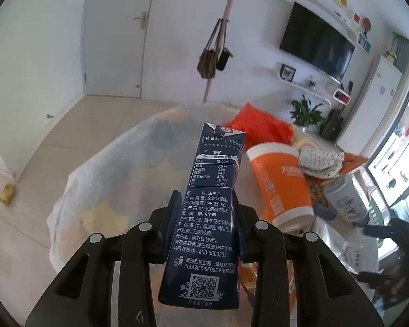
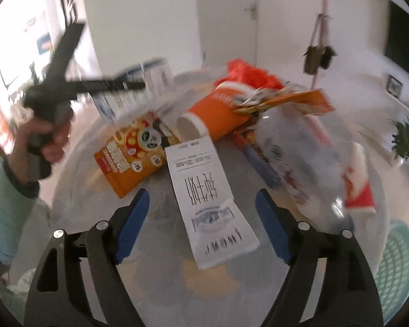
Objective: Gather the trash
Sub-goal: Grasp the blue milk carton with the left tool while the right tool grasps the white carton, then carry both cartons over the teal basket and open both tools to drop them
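Bare table [image 2: 161, 218] between the spread right gripper [image 2: 201, 218] pads save one white receipt [image 2: 204, 190], orange cup [image 2: 218, 114], snack packet [image 2: 133, 150], plastic bottle [image 2: 308, 163] crowding beyond, open floor [image 1: 76, 125] left.

From my left wrist view: white double door [image 1: 114, 35] upper left, metal handle [image 1: 140, 18] on it. Pink coat stand [image 1: 223, 27] top centre, two dark bags [image 1: 212, 57] hanging off it. Black TV [image 1: 317, 41] upper right on the wall, white shelves [image 1: 308, 84] just below. Potted plant [image 1: 306, 111] right of centre. Beige tiled floor [image 1: 90, 120] at left. Right wrist view too blurred to add detail.
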